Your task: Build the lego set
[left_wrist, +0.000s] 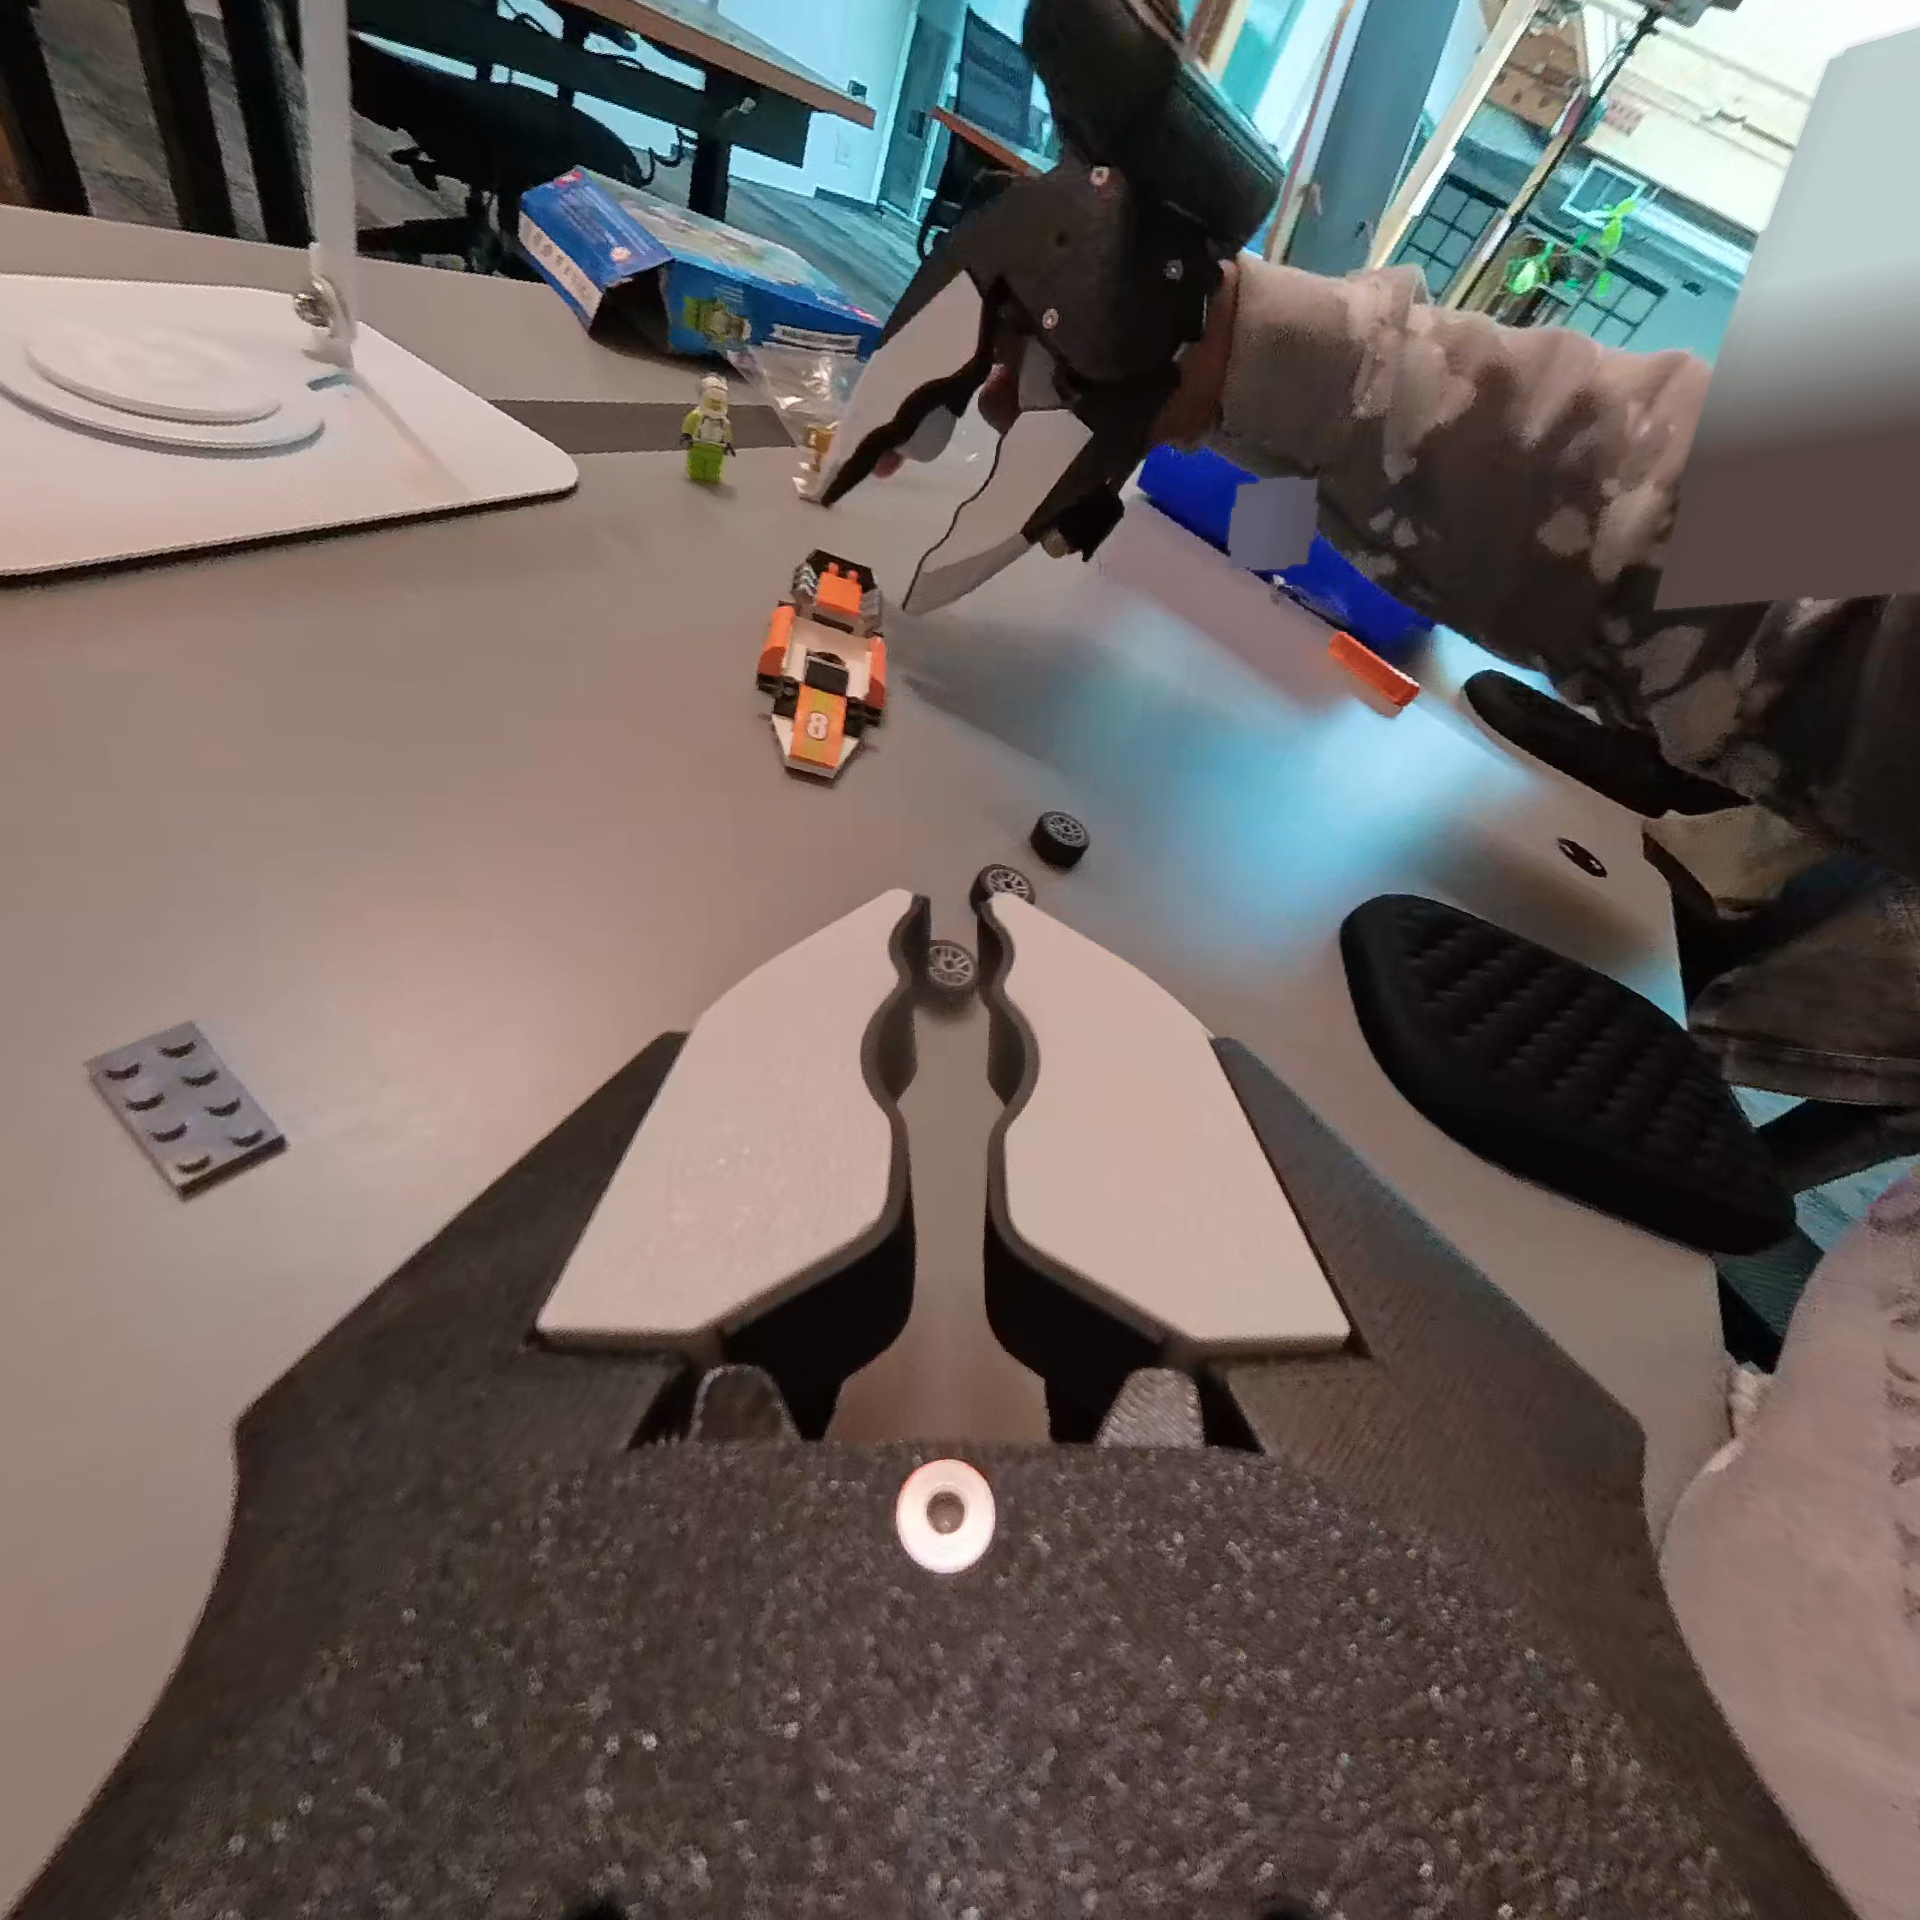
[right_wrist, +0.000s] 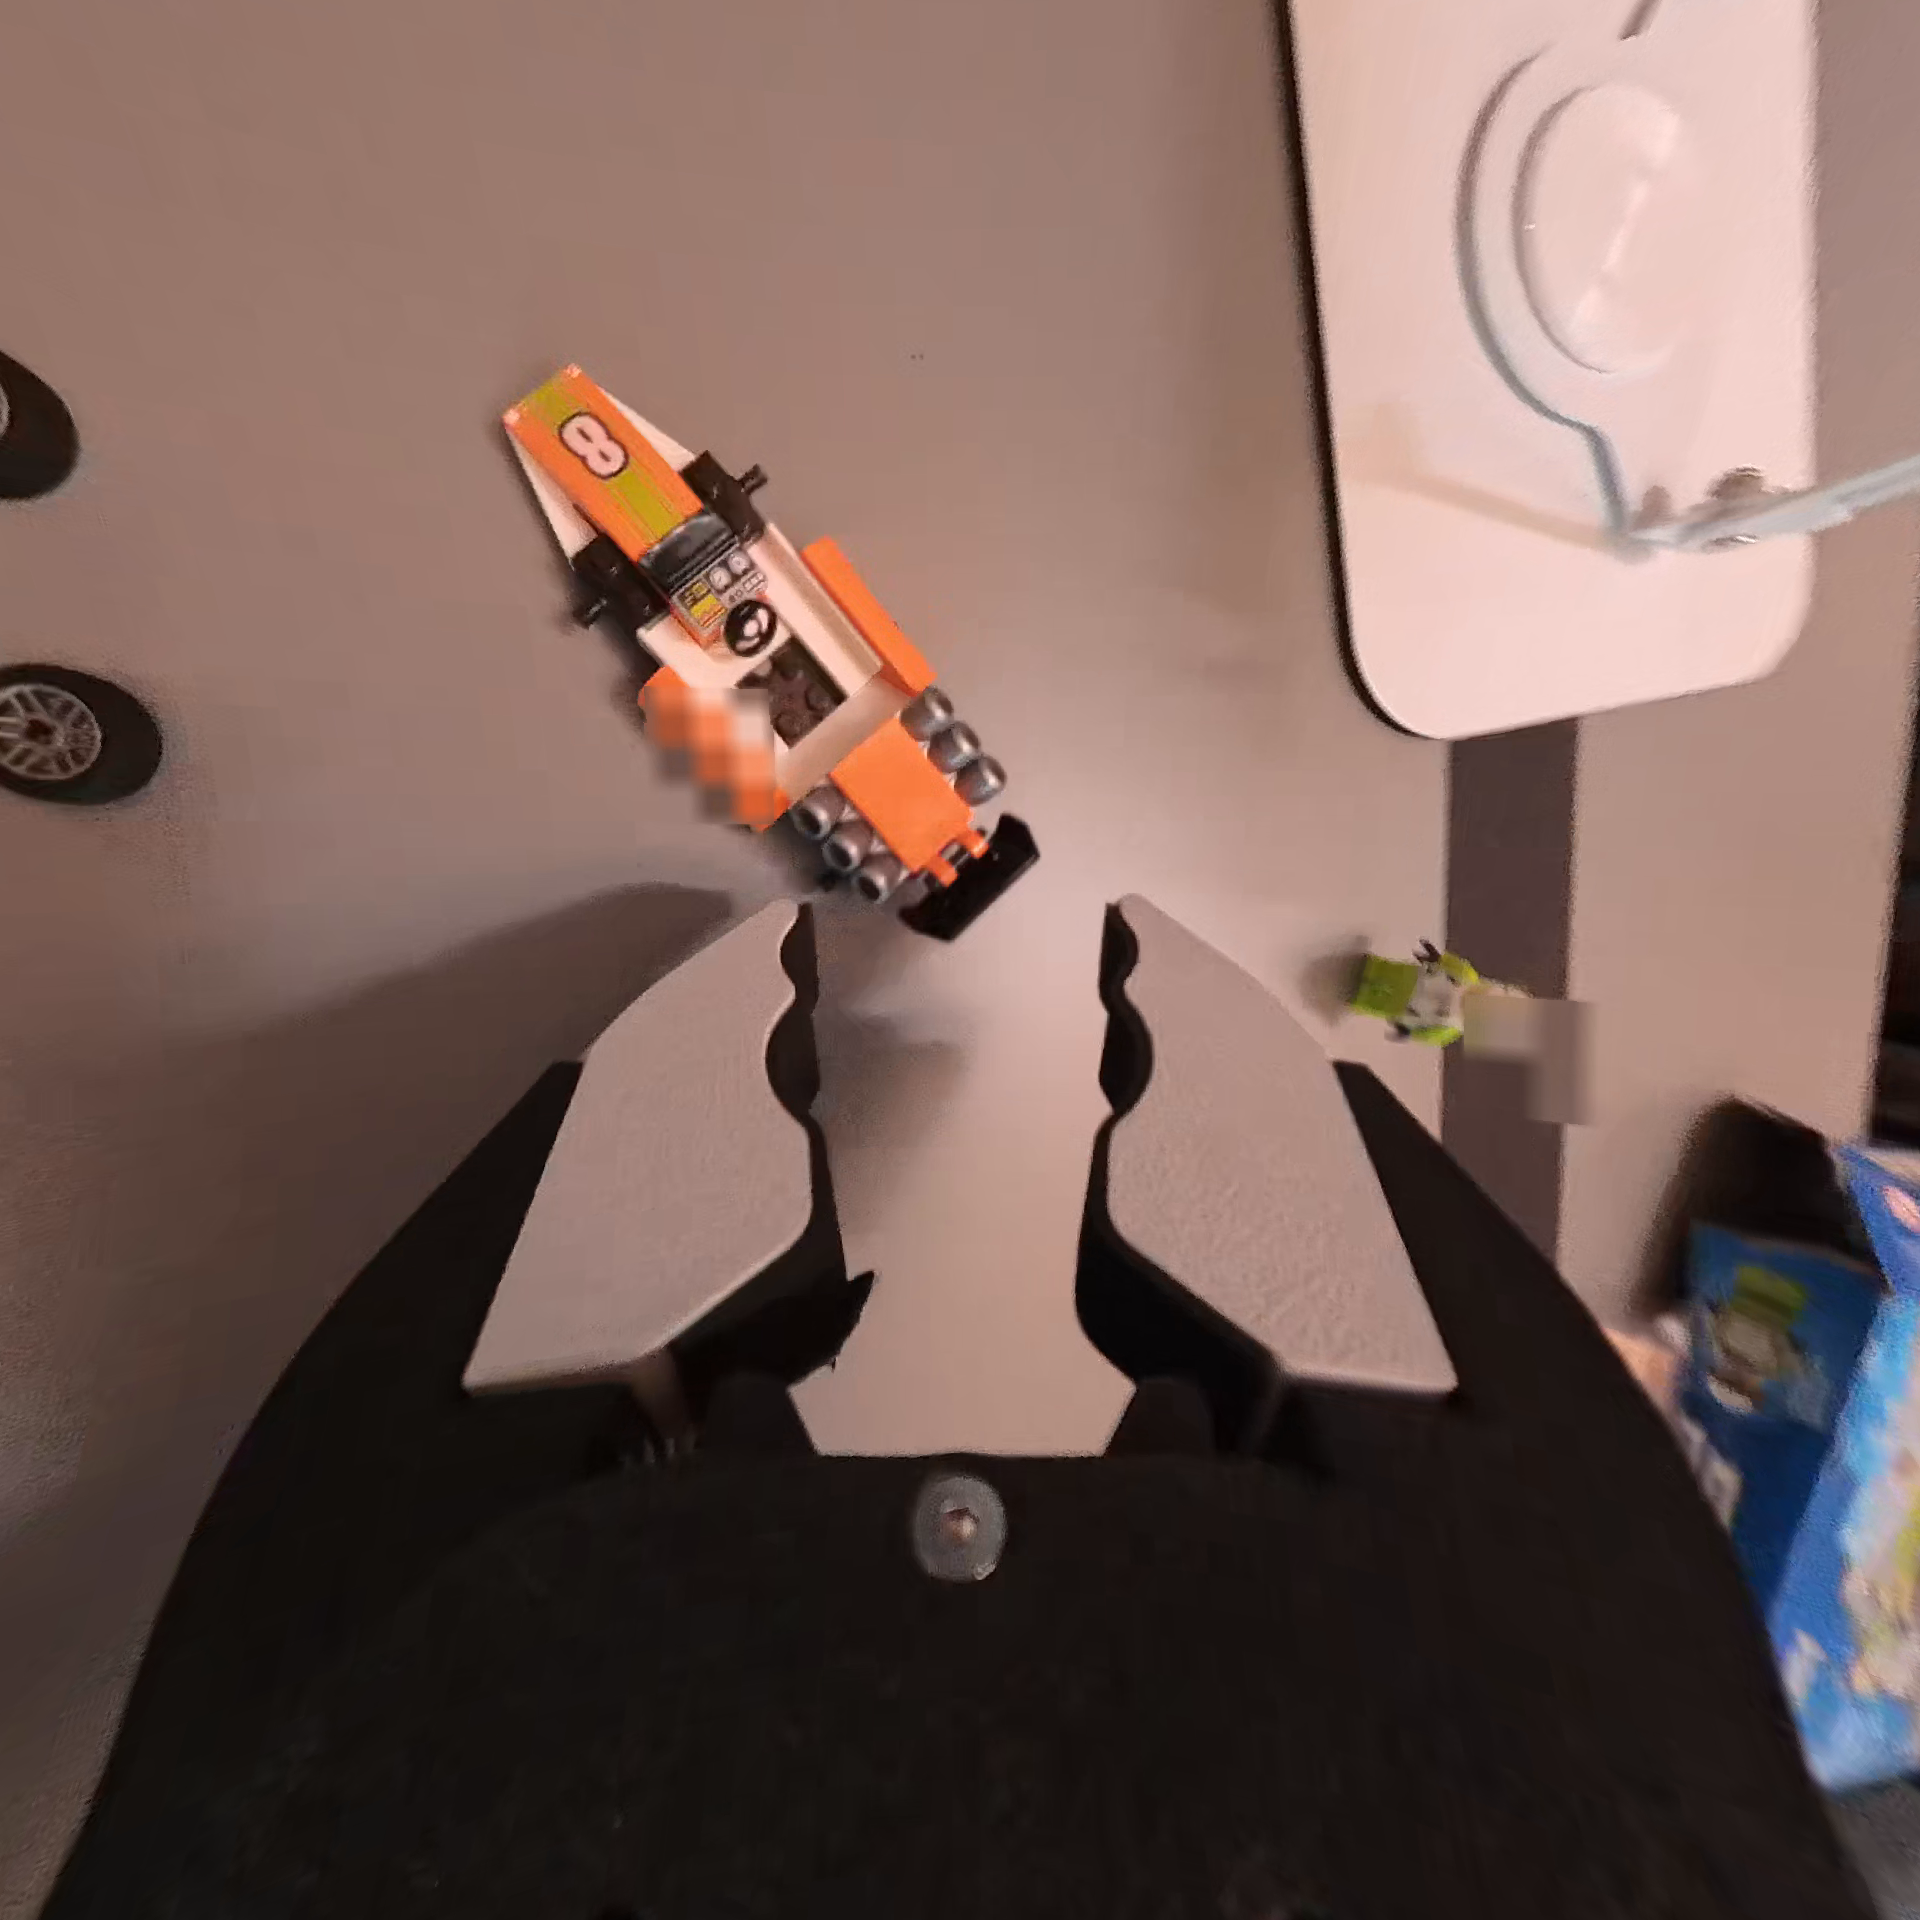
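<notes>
Here, in the left wrist view, a dark grey studded plate (left_wrist: 185, 1107) lies flat at the far left of the grey table (left_wrist: 416, 831), with a white stand base (left_wrist: 239, 436) behind it. Further right a small green and white minifigure (left_wrist: 709, 434) stands upright near a blue cardboard box (left_wrist: 686, 275) that lies on its side. The orange and white lego car body (left_wrist: 823, 665) rests on the table in the middle, with no wheels on its axles. The left gripper (left_wrist: 951, 935) sits low over the table, its jaws narrow and closed around a small black wheel (left_wrist: 948, 971) near the tips. A second wheel (left_wrist: 1003, 886) lies just beyond the right fingertip, and a third wheel (left_wrist: 1060, 837) lies a little further off. The right gripper (left_wrist: 868, 551) hangs above the table just beside the rear of the car, jaws parted and empty, held by a person's hand in a mottled sleeve (left_wrist: 1475, 468). An orange brick (left_wrist: 1374, 673) lies to the right, near a blue bin (left_wrist: 1288, 561).

In the right wrist view two loose wheels show at the left edge, the lower one (right_wrist: 62, 736) clear, the upper one cut off. The car lies diagonally, its black rear end nearest the wide open fingertips (right_wrist: 774, 956) but not between them. The minifigure appears blurred at the right.
</notes>
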Demonstrator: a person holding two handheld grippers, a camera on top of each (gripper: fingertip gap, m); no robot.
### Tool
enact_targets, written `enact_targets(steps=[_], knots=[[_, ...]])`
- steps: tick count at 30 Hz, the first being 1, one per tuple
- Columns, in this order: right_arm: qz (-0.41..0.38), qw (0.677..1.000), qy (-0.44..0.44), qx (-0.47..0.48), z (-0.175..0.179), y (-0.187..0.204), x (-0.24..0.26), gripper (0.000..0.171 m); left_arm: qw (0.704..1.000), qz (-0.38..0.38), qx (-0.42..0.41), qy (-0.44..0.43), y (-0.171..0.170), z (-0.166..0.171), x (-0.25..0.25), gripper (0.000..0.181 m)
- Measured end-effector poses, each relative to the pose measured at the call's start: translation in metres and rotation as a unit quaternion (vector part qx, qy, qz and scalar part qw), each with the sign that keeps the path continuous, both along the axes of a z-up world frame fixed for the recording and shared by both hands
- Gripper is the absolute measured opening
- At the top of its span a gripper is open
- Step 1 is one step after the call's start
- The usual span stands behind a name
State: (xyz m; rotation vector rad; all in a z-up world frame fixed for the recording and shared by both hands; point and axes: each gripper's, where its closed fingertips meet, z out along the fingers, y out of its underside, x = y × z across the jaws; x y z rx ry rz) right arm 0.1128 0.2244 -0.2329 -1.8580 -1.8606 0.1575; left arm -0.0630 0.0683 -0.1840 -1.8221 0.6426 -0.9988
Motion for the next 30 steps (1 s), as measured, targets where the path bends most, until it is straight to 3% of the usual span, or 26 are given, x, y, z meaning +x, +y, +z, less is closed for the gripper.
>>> enact_targets(steps=[5, 8, 13, 22, 27, 30], knots=[[0.030, 0.995, 0.006, -0.096, -0.018, -0.003, -0.016, 0.055, 0.999, 0.011, -0.027, -0.014, 0.009, -0.006, -0.006, 0.008], [0.015, 0.992, 0.023, -0.124, -0.021, -0.006, -0.023, 0.048, 0.999, 0.007, -0.039, -0.023, 0.009, -0.007, -0.006, 0.008], [-0.051, 0.988, 0.053, -0.135, -0.017, -0.020, -0.039, 0.042, 0.999, -0.007, -0.042, -0.026, 0.004, -0.007, -0.002, 0.008], [-0.069, 0.991, 0.068, -0.089, -0.020, -0.029, -0.045, 0.043, 0.999, -0.016, -0.027, -0.011, -0.001, -0.006, 0.001, 0.008], [-0.082, 0.980, 0.146, -0.107, 0.018, -0.032, -0.046, 0.060, 0.998, -0.058, 0.010, -0.010, -0.014, 0.006, 0.007, 0.002], [-0.119, 0.964, 0.220, -0.084, 0.055, -0.020, -0.044, 0.059, 0.996, -0.067, 0.048, 0.026, -0.019, 0.003, 0.011, 0.004]])
